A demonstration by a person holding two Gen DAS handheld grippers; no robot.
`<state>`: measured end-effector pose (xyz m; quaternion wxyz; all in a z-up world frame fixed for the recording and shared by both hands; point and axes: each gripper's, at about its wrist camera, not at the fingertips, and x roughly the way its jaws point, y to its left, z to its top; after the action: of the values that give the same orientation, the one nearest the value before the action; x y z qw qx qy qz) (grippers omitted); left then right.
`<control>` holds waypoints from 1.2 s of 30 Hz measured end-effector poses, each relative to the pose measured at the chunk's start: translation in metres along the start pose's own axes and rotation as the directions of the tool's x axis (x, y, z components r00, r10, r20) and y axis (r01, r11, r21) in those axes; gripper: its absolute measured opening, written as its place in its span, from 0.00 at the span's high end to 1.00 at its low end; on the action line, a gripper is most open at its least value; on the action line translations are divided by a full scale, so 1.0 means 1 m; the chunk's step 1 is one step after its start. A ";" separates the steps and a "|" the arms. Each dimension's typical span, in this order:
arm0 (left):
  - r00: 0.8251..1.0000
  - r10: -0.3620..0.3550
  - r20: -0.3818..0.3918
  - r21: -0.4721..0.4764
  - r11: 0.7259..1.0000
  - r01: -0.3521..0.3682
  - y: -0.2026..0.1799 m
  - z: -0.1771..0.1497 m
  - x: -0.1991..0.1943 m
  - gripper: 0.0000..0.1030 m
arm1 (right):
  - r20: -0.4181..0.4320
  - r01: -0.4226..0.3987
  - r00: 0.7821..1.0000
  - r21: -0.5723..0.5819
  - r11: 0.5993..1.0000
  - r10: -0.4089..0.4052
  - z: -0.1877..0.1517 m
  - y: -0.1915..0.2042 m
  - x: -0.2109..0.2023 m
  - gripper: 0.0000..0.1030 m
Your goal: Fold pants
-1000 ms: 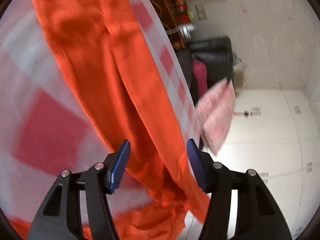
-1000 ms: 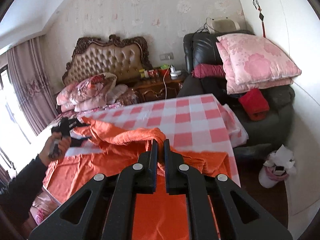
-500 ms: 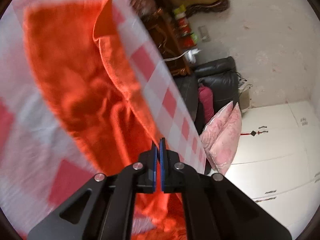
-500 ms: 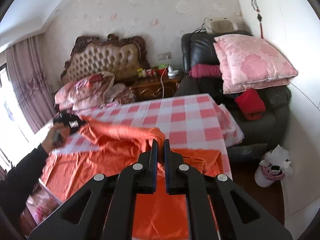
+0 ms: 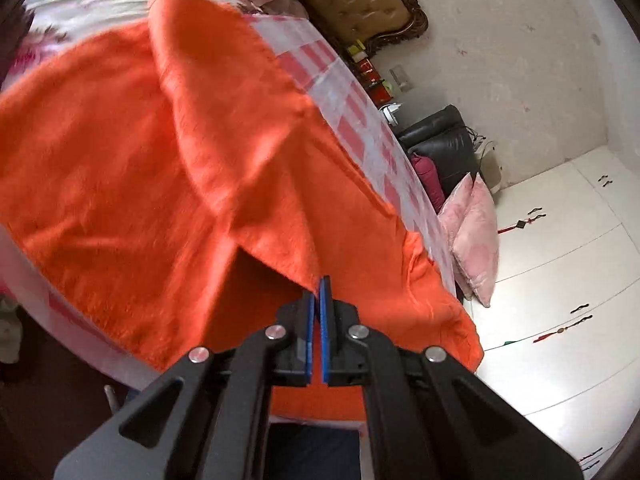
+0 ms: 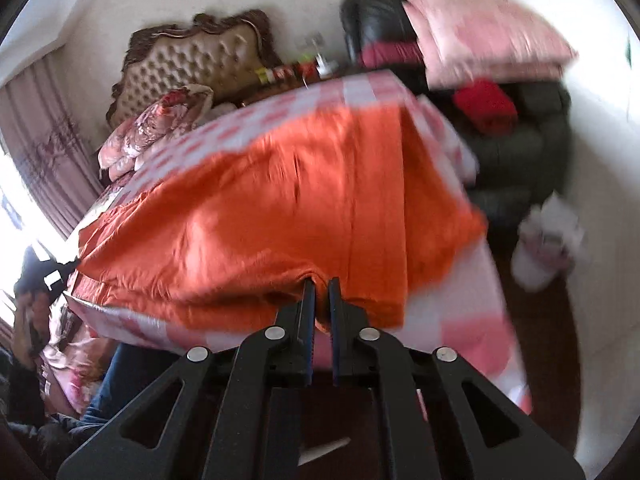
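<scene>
Pants [image 5: 168, 168], orange, lie spread over the checked cloth [image 5: 352, 92] on the desk, the left hand-held gripper [image 5: 319, 288] clenched on a lifted corner of the fabric. The right hand-held gripper [image 6: 322, 288] grips the near edge; only its view shows the person's other hand [image 6: 28, 300] at far left.

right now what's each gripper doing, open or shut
Left gripper: closed on an edge of the orange pants.
Right gripper: closed on the pants' near edge.
</scene>
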<state>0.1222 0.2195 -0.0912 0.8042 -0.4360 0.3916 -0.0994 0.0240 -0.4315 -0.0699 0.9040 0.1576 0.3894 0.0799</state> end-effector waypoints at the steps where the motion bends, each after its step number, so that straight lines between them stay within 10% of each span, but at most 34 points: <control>1: 1.000 -0.005 0.007 -0.005 1.000 0.005 0.003 0.000 0.001 0.98 | 0.010 -0.019 1.000 0.032 0.999 0.019 -0.003 -0.002 -0.001 0.87; 4: 0.998 -0.058 0.030 -0.009 0.998 0.058 0.006 0.006 0.003 0.80 | 0.040 -0.049 0.998 0.109 0.993 0.045 -0.005 -0.006 -0.005 0.84; 16: 0.976 -0.193 0.106 -0.142 0.968 0.207 0.028 0.054 -0.001 0.64 | 0.084 -0.208 0.978 0.381 0.901 0.190 -0.002 -0.031 -0.006 0.80; 36: 0.957 -0.172 0.234 -0.238 0.944 0.228 0.063 0.140 -0.019 0.45 | 0.080 -0.188 0.982 0.446 0.875 0.170 0.002 -0.028 -0.004 0.79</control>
<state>0.1988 0.3540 -0.0860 0.7617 -0.5844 0.2678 -0.0817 0.0233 -0.4590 -0.0749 0.8386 0.4002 0.3634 0.0672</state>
